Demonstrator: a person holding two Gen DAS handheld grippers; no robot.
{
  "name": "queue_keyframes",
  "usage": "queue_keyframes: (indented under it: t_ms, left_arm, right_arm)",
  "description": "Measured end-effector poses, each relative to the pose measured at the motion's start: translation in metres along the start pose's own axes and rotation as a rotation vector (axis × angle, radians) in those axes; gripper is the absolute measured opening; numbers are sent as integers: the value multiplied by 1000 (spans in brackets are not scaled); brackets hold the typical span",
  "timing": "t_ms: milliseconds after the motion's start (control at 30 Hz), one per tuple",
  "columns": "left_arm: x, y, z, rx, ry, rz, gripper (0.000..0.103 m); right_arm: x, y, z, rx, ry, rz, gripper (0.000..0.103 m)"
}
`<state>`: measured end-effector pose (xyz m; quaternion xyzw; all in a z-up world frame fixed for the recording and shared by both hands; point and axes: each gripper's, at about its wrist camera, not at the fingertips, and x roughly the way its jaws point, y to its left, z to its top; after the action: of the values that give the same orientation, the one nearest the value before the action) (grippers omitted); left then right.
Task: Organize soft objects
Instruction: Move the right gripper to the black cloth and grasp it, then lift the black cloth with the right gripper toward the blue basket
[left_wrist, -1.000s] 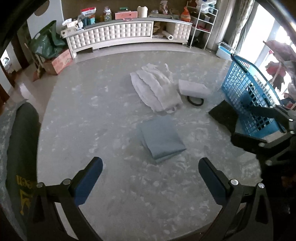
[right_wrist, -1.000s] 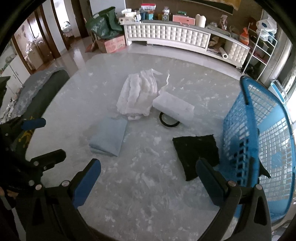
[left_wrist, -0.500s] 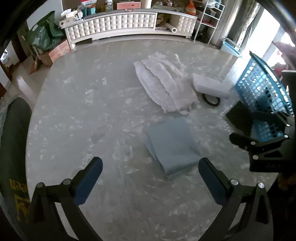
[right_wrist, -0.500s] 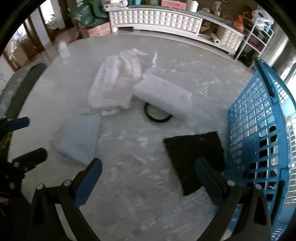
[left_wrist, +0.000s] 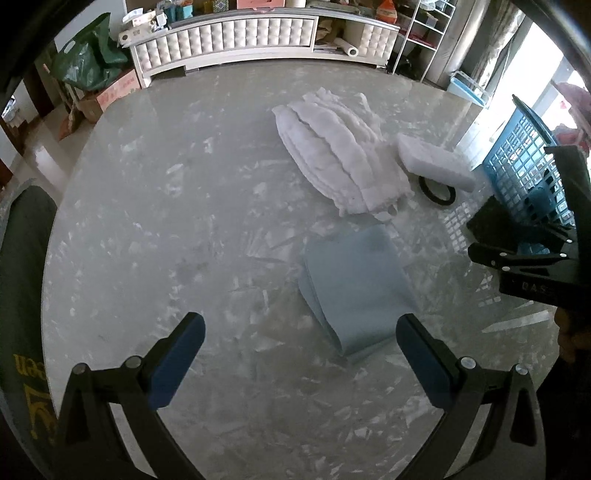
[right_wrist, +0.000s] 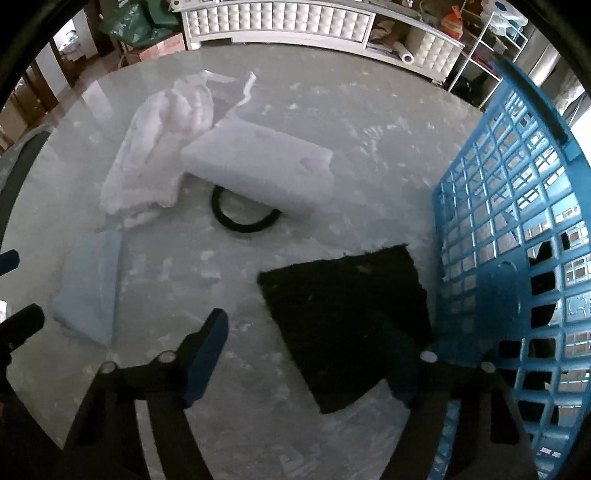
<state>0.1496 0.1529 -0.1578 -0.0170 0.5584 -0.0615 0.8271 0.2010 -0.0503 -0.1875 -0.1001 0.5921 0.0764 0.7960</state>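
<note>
The black cloth (right_wrist: 343, 325) is lying flat on the marble table (right_wrist: 332, 110), just beside the blue basket (right_wrist: 517, 221). We are closing our right gripper (right_wrist: 306, 354) over it, jaws part-open, nothing pinched yet. Our left gripper (left_wrist: 301, 354) is hovering wide open and empty near the folded blue cloth (left_wrist: 354, 288). Next we are needing a lower pinch.

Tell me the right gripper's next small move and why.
Probably lower onto the black cloth and finish closing. The right gripper straddles its near edge, jaws just been closing but not yet pinching it, with the blue basket right beside.
</note>
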Motion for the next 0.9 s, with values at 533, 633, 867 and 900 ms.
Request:
queue_keyframes:
  t_ms: [533, 633, 867, 900]
  left_arm:
    - [-1, 2, -2, -14, 0, -21, 103]
    - [-3, 1, -3, -11, -7, -31, 103]
    - [1, -6, -4, 18, 11, -38, 103]
    - [1, -8, -5, 23, 9, -36, 103]
  right_arm:
    - [-10, 4, -27, -29, -32, -1, 18]
    - [-12, 4, -28, -21, -28, 18, 12]
    - [-28, 6, -29, -23, -50, 73, 11]
    - [-30, 5, -29, -22, -55, 78, 11]
